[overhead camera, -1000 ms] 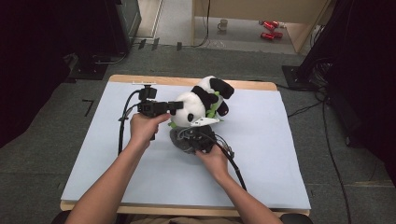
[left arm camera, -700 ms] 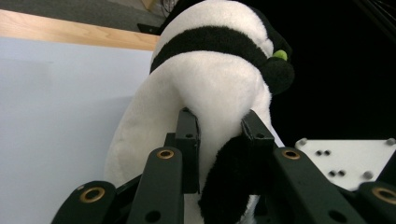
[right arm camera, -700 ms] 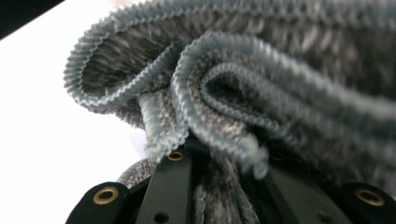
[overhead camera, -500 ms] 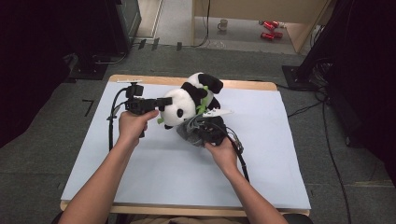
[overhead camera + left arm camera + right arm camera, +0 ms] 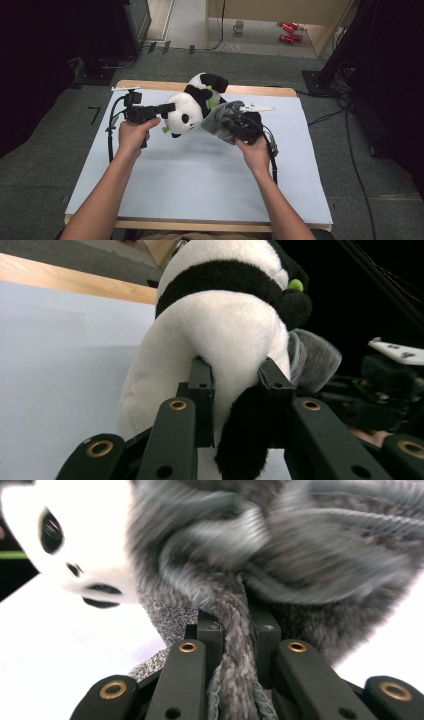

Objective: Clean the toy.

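Observation:
A black-and-white panda plush (image 5: 187,112) hangs tilted above the pale blue table (image 5: 200,190), its face turned down and to the left. My left gripper (image 5: 167,107) comes in from the left. In the left gripper view it (image 5: 235,380) is shut on the panda (image 5: 220,325), its pads pressing into white fur beside a black patch. A grey knitted cloth (image 5: 222,120) bunches against the panda's right side. My right gripper (image 5: 239,622) is shut on a thick fold of that cloth (image 5: 300,555), with the panda's face (image 5: 85,540) just behind it.
The table's wooden far edge (image 5: 150,84) runs behind the plush. Cables (image 5: 112,135) trail from both grippers across the table. On the floor beyond stand a mug (image 5: 239,26) and red cans (image 5: 289,27). Dark equipment flanks the table on both sides.
The panda has shifted left and tipped over with my left gripper. My right hand has risen with the grey cloth and now sits to the panda's right.

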The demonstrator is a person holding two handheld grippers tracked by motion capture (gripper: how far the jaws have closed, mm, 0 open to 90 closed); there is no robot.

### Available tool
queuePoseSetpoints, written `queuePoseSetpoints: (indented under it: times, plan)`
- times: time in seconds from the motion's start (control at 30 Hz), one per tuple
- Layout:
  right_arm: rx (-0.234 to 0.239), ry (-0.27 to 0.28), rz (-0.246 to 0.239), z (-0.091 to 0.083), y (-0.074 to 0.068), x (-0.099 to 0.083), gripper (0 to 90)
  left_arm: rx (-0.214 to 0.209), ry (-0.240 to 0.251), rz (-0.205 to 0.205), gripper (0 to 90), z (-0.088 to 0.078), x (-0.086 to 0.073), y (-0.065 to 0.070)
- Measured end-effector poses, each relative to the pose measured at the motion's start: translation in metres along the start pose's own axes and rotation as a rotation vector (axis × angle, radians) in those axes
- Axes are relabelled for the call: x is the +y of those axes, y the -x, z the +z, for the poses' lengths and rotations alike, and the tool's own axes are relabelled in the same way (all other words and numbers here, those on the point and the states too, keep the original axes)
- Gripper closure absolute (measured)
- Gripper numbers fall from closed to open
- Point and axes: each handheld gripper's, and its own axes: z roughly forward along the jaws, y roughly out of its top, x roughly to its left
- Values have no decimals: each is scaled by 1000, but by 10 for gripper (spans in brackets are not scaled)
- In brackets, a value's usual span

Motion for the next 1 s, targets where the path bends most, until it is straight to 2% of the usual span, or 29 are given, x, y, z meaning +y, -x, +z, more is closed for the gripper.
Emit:
queuePoseSetpoints:
  times: [0.1,0.2,0.33,0.37,0.43,0.53,0.63,0.67,0.8,0.83,0.9,1.0]
  plan:
    - [0,32,6,-11,2,7,806,26,-16,15,738,-1,-1,-1]
    - [3,70,35,-23,10,12,806,32,-44,34,738,-1,-3,-2]
    - [3,96,59,-37,17,18,806,-5,-139,74,737,6,-11,2]
    - [2,103,60,-40,18,19,806,-15,-148,78,737,6,-12,3]
    - [1,114,63,-46,19,22,806,-63,-173,68,738,6,-13,3]
    - [11,140,55,-54,16,26,806,-101,-200,87,737,4,-13,5]
    - [28,138,42,-60,10,30,806,-104,-216,105,736,1,-13,4]
    - [32,141,33,-61,7,31,806,-97,-233,137,736,-2,-14,3]
    - [56,138,1,-61,-5,35,806,-84,-311,221,734,-1,-20,3]
    - [65,136,-8,-61,-8,36,806,-88,-314,238,733,0,-22,2]
    - [79,126,-19,-59,-13,37,806,-105,-307,238,730,2,-24,-1]
    - [79,90,-36,-50,-17,35,804,-101,-311,280,728,5,-27,-5]
